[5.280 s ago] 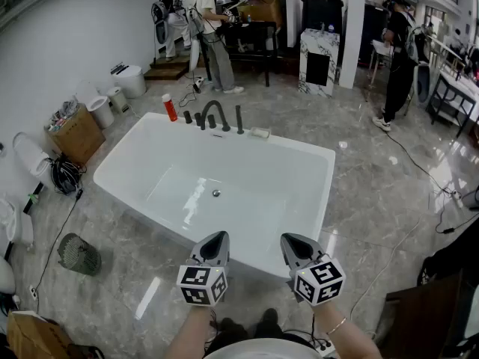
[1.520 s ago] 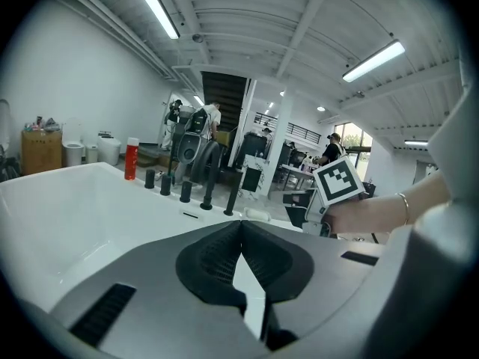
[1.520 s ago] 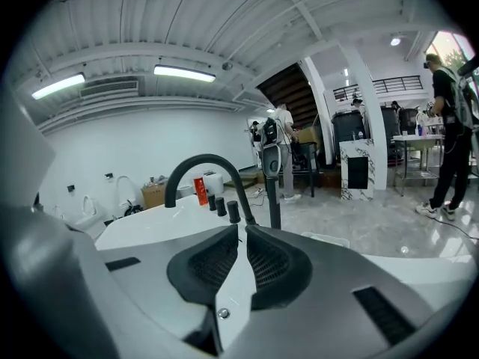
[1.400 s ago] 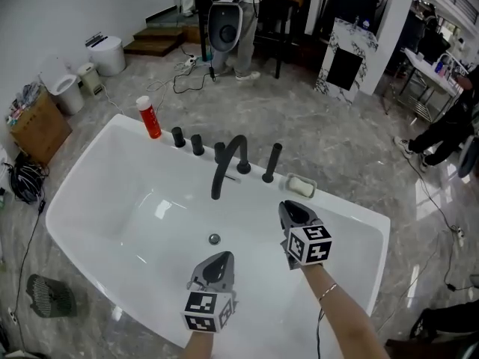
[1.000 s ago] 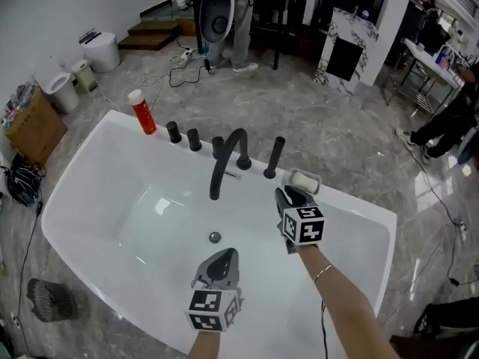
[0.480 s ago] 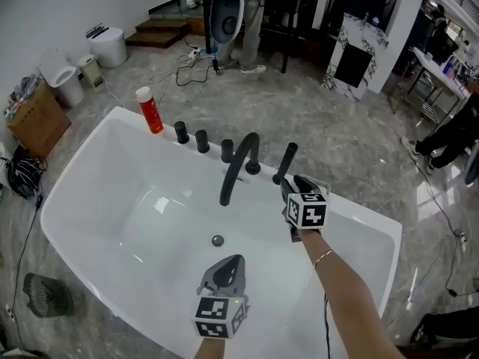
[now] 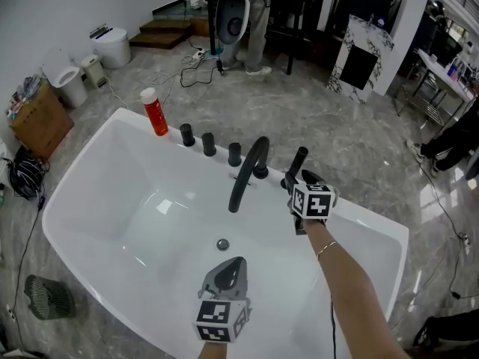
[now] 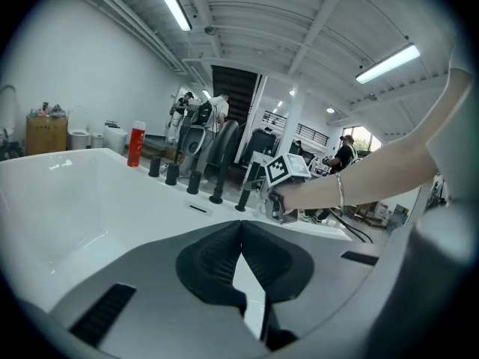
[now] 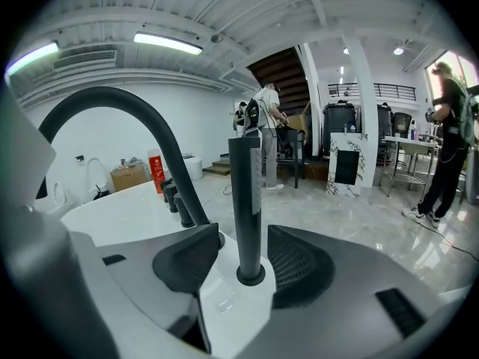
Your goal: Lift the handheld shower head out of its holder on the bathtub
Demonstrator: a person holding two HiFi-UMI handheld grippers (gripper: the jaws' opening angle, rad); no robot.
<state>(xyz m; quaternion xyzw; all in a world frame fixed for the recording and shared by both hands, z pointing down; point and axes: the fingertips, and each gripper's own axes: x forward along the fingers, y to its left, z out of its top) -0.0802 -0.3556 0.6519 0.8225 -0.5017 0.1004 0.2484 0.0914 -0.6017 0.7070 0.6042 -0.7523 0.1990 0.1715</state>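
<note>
The handheld shower head [image 9: 247, 200] is a slim black rod standing upright in its round holder on the white bathtub rim [image 7: 359, 215], right of the curved black faucet [image 7: 247, 172]. My right gripper [image 9: 243, 254] has a jaw on each side of the rod's lower part; the jaws are opening and the pads stand clear of it. From the head view the rod [image 7: 299, 158] rises just beyond the right gripper [image 7: 296, 179]. Over the tub's inside, my left gripper [image 7: 232, 266] hangs shut and empty, far from the rod [image 8: 243, 199].
Three short black knobs [image 7: 209, 142] and a red bottle [image 7: 156, 111] stand on the rim left of the faucet. The drain [image 7: 222, 244] lies below. People, cables and furniture [image 7: 239, 21] fill the marble floor beyond.
My right gripper has moved forward along the rim to the shower head, which now stands between its jaws. The left gripper has shifted slightly over the tub.
</note>
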